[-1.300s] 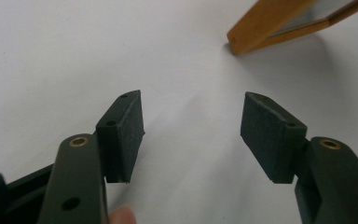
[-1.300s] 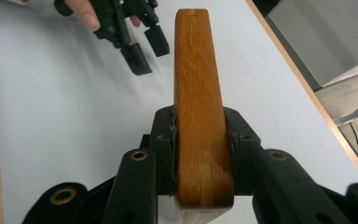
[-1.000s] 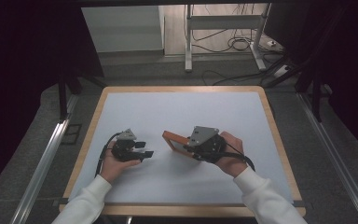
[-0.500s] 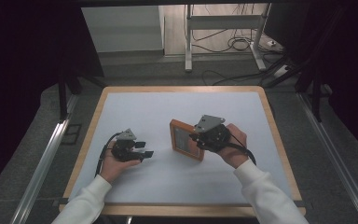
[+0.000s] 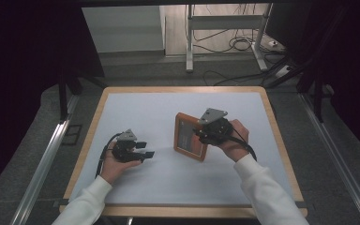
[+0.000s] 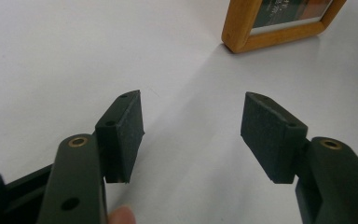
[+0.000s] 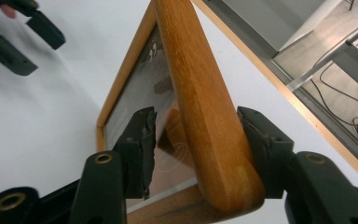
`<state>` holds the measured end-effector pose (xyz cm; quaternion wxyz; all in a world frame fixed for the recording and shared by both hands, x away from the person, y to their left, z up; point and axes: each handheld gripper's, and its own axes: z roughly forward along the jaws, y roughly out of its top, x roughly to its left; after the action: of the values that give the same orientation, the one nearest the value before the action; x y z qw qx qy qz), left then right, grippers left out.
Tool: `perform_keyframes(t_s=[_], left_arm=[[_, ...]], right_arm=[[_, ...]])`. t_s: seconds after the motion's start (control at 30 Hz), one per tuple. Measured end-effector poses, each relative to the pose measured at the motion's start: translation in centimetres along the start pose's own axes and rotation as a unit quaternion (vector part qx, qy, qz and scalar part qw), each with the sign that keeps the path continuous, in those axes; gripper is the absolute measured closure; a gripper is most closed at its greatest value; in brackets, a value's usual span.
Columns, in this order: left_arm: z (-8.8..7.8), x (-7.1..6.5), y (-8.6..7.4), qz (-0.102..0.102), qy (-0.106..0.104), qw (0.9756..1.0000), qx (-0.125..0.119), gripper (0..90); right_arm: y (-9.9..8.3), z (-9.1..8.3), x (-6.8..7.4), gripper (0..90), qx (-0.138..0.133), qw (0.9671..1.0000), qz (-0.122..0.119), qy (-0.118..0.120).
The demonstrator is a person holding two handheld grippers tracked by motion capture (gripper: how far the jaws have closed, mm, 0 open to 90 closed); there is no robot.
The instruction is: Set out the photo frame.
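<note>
Near the middle of the white table top [image 5: 168, 112] stands a wooden picture frame [image 5: 190, 137], tilted up off the surface with its glass front facing the person's left side; its lower edge seems to rest on the table, though the contact itself is hard to make out from above. In the right gripper view the frame's [image 7: 205, 121] thick orange-brown edge runs up between the two black jaws, one pad pressed on the glass face and the other on the back, so the right gripper [image 5: 205, 133] is clamped onto the frame at its right edge, the right hand [image 5: 234, 138] wrapped behind it. Well apart to the left, the left gripper [image 5: 146, 149] lies low over the bare table in the left hand [image 5: 117, 164], its jaws spread wide with nothing between them, pointing toward the frame, whose corner [image 6: 279, 23] shows beyond the pads. A wooden rim [image 5: 91, 140] borders the table.
</note>
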<state>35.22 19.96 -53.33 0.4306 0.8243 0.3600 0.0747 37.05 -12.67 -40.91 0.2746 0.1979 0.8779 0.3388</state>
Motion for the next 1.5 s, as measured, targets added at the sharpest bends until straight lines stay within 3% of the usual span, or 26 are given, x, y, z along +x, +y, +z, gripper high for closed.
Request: perform_keyframes(t_s=[0.47, 0.63, 0.97, 1.17, 1.33, 1.5], left_arm=[[0.0, -0.1, 0.0, 0.000, 0.011, 0.9999, -0.007, 32.6], [0.0, -0.1, 0.0, 0.005, 0.013, 0.9999, -0.006, 31.7], [0.1, -0.2, 0.0, 0.004, 0.014, 0.9999, -0.004, 31.1], [0.1, -0.1, 0.0, 0.004, 0.014, 0.9999, -0.003, 31.0], [0.1, -0.2, 0.0, 0.005, 0.013, 0.9999, -0.002, 31.0], [0.2, -0.2, 0.0, 0.007, 0.013, 0.9999, -0.001, 31.0]], right_arm=[[-0.7, 1.8, -1.0, 35.4, 0.009, 0.9987, 0.037, -0.033], [-1.1, 2.0, -1.4, 33.5, 0.003, 0.9978, 0.057, -0.033], [-1.5, 2.1, -1.6, 29.0, 0.004, 0.9969, 0.068, -0.039], [-2.0, 0.8, -2.0, 22.3, -0.025, 0.9927, 0.107, -0.051], [-3.2, -0.8, -2.2, 21.5, -0.046, 0.9878, 0.143, -0.039], [-5.2, -2.1, -1.8, 21.3, -0.059, 0.9847, 0.160, -0.035]])
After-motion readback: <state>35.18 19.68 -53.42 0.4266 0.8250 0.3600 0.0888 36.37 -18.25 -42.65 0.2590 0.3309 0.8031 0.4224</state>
